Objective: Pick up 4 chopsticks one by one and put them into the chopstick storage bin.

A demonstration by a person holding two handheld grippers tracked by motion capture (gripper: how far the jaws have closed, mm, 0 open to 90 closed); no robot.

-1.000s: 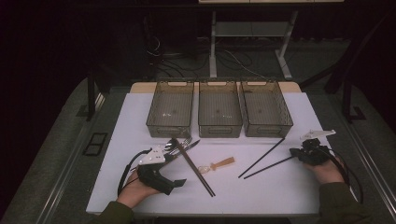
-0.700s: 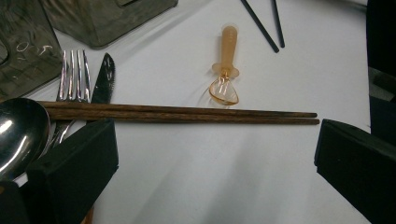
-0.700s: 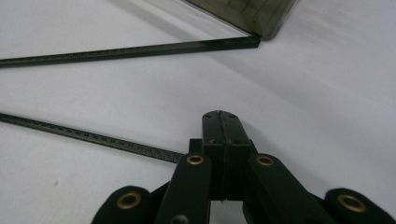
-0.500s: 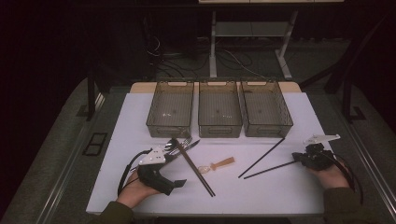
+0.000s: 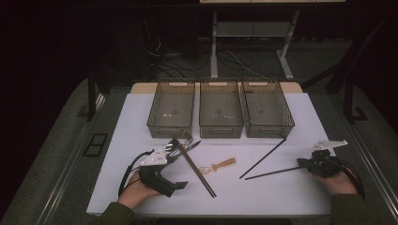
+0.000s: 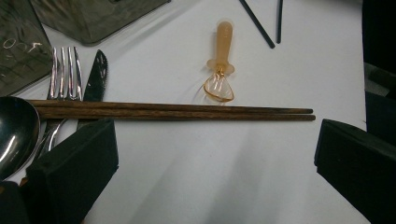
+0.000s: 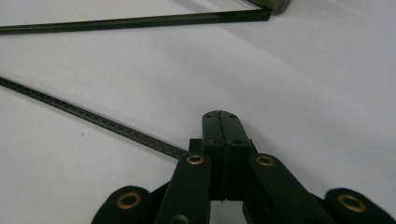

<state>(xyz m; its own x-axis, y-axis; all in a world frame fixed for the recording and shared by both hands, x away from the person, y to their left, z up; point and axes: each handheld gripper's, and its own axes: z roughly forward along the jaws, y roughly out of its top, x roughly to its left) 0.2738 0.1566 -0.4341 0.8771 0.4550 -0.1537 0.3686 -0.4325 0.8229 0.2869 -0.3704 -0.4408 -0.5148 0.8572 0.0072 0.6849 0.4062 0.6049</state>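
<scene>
Black chopsticks (image 5: pixel 265 159) lie loose on the white table (image 5: pixel 281 197) while the right gripper (image 5: pixel 300 163), jaws pressed together on nothing, has slid away right of them, and the left gripper (image 5: pixel 183 185) sits spread wide by the wooden pair (image 5: pixel 197 169).

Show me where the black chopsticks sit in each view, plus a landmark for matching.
High view: black chopsticks right of centre, in a V opening rightward.
Left gripper view: their tips at the top edge, right of centre.
Right gripper view: one along the top, the other slanting from the left edge down toward bottom centre.
Shared landmark: the white tabletop they lie on.
</scene>
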